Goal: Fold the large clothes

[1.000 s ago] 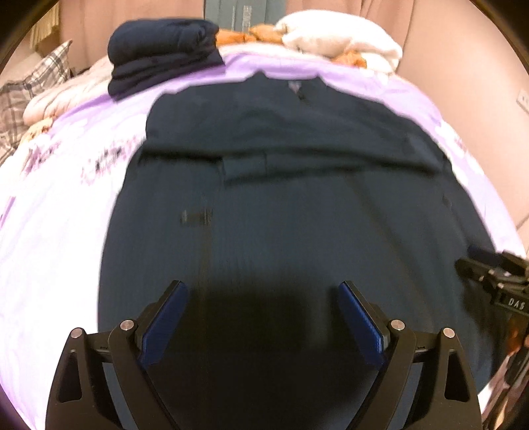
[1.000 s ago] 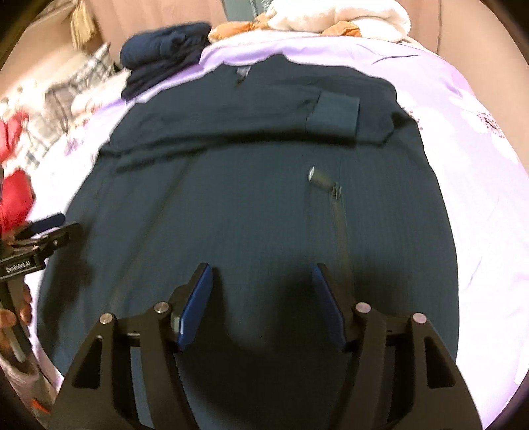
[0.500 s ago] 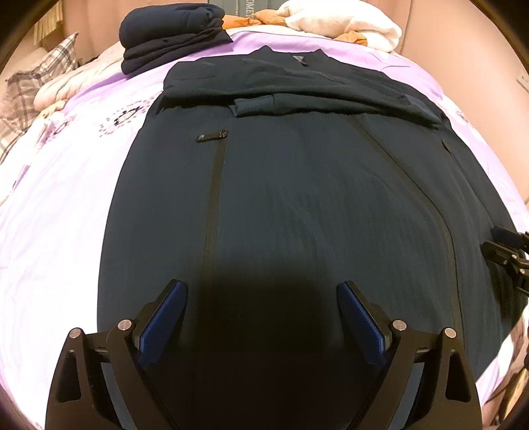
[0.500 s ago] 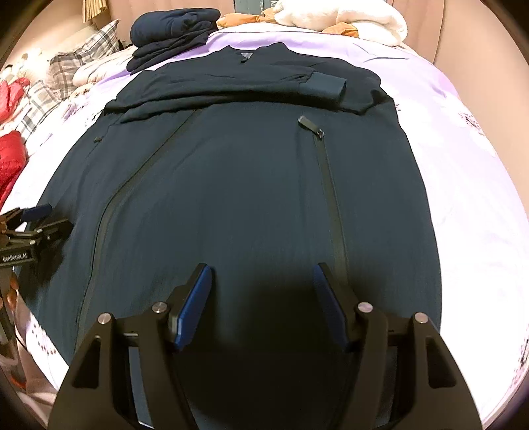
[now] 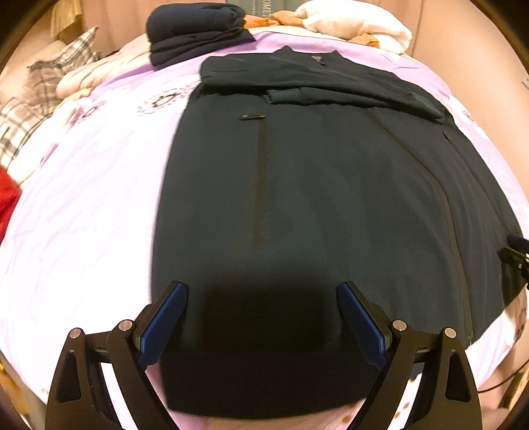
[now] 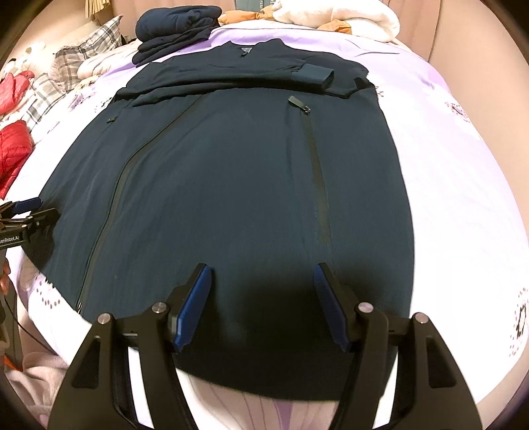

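A large dark navy jacket (image 5: 330,185) lies flat on the lilac bedspread (image 5: 86,205), collar at the far end, both sleeves folded across the chest. It also shows in the right wrist view (image 6: 231,185). My left gripper (image 5: 261,317) is open and empty above the hem near its left corner. My right gripper (image 6: 261,304) is open and empty above the hem near its right side. The left gripper also shows at the left edge of the right wrist view (image 6: 26,215); the right gripper shows at the right edge of the left wrist view (image 5: 515,251).
A stack of folded dark clothes (image 5: 195,29) sits at the far end of the bed, also in the right wrist view (image 6: 172,26). White and orange bedding (image 5: 353,23) lies beside it. Plaid pillows (image 6: 82,56) and red clothing (image 6: 13,149) lie to the left.
Both grippers have pulled back toward the near hem and stayed open. The left one has shifted left, so more bedspread shows on its left. The jacket has not moved.
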Demonstrator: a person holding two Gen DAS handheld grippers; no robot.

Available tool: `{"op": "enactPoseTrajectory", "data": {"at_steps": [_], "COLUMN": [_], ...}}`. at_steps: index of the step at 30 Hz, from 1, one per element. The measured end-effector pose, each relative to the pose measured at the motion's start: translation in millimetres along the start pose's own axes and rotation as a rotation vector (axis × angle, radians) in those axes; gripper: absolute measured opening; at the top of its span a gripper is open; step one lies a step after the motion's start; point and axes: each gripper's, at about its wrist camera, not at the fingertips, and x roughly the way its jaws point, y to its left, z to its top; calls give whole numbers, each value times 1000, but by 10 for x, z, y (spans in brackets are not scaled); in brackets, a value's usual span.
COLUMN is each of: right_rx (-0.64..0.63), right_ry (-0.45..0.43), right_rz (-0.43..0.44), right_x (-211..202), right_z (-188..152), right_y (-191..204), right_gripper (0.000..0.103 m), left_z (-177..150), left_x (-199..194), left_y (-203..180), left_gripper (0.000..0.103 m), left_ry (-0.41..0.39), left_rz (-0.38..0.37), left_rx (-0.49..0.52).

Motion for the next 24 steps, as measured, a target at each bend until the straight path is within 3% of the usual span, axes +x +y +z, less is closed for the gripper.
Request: {"op": "enactPoseTrajectory", "data": {"at_steps": [11, 24], "right_rx": [96, 407], "right_ry": [-38, -74], "right_rz": [12, 88], "right_x": [-220, -268], "right_z": [-97, -226], "right_y": [-241, -835], "right_gripper": [66, 70], "left_z": [-92, -115], "left_x": [-81, -45], "left_y": [289, 408], "left_gripper": [93, 93], "left_ry": [-10, 2], "left_rz": [27, 16], "left_rx": [-96, -160]}}
